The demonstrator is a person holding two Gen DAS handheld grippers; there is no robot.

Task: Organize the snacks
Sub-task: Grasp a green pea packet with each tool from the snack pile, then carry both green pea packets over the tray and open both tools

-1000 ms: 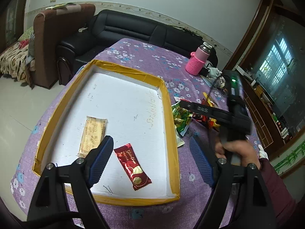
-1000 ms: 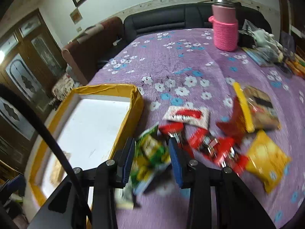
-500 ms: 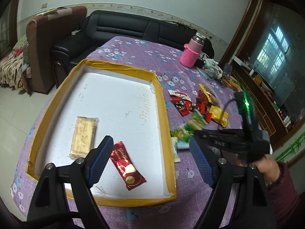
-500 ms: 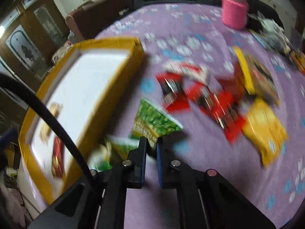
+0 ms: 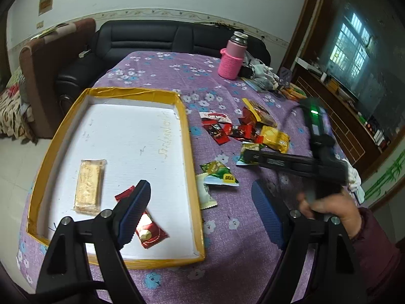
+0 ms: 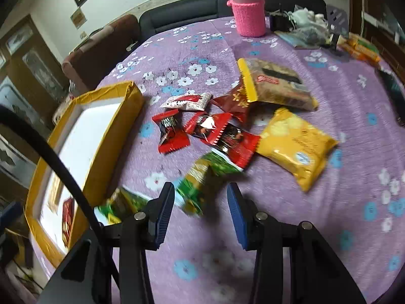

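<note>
Snacks split between two places: yellow-rimmed tray at left on the purple floral worktop, holding a pale wafer bar and a red wrapped bar; loose pile to the right of the tray. Tray contents laid flat and apart, probably so each sits sorted rather than heaped.

Left gripper over the tray's near right corner, fingers wide apart, nothing between them. Likely parked clear of the working hand.

Green packet lying just outside the tray's right rim, white packet beside it against the rim.

Right gripper angled down over a second green packet, blurred; fingers opening, packet ahead of them, pads not pressing on it. Judged: packet not in a grip at this moment.

Farther right: red wrappers, white-and-red packet, yellow bag, brown bag with yellow strip, all overlapping, so picking one risks dragging neighbours. Pink-sleeved bottle far, well apart. Tray wall stands between pile and tray floor.
</note>
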